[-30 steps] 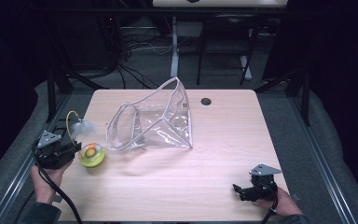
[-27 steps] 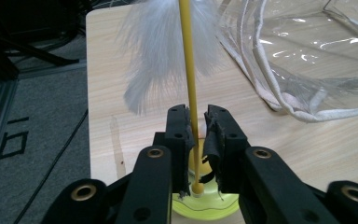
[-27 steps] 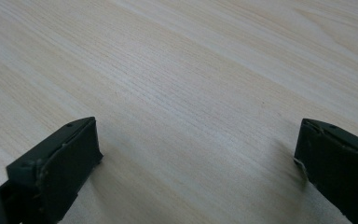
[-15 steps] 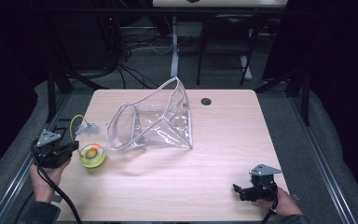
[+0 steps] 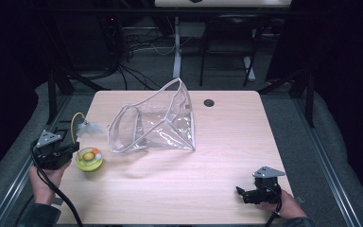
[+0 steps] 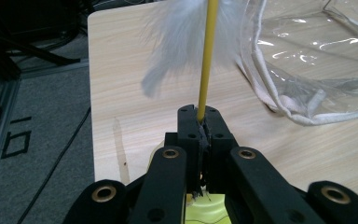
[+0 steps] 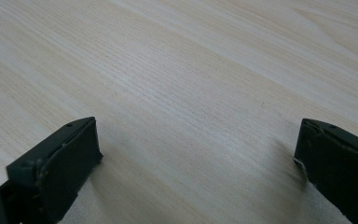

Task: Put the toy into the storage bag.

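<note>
On the pale wooden desk [image 5: 217, 156], a clear plastic pouch [image 5: 156, 125] with white edging lies toward the far left, its open mouth turned toward the left edge. Near the far edge, a small dark hole [image 5: 209, 102] sits well apart from it. At the near right corner, the right tongs [image 5: 242, 193] rest low over bare wood, their jaws spread wide with nothing between them. At the left edge, the left tongs [image 5: 73, 147] are clamped tight on a thin yellow stem [image 6: 206, 60]. That stem runs away from the jaws toward the far side, arching over to a white feather [image 5: 87, 127] beside the pouch's mouth. Below the jaws sits a small yellow-green cup [image 5: 89, 159], holding what may be little coloured balls.
</note>
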The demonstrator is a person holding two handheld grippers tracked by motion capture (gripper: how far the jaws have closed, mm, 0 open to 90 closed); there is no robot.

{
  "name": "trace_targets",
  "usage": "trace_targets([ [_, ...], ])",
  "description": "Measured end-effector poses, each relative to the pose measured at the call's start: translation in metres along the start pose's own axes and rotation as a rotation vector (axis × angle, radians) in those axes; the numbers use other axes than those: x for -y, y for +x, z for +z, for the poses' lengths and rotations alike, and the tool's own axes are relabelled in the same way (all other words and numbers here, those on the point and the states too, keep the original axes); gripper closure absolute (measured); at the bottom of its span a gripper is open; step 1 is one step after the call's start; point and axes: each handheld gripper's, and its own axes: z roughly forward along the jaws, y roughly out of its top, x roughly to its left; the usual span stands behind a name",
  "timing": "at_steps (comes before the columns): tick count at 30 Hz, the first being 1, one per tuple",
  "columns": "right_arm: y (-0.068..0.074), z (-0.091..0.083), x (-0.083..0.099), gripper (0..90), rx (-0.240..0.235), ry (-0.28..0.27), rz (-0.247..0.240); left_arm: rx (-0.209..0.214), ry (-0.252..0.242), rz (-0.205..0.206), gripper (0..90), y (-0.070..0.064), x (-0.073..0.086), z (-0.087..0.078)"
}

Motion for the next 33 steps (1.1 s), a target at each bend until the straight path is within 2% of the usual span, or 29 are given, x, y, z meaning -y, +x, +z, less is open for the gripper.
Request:
trace_targets([
  [19,0.0,0.0,0.0,0.0,0.001,0.002,0.0,-0.002,-0.005,-0.012,88.1,0.003,-0.006,-0.014],
  [33,0.0,0.0,0.0,0.0,0.003,0.002,0.001,0.007,-0.014,0.003,88.1,0.002,-0.018,-0.018],
])
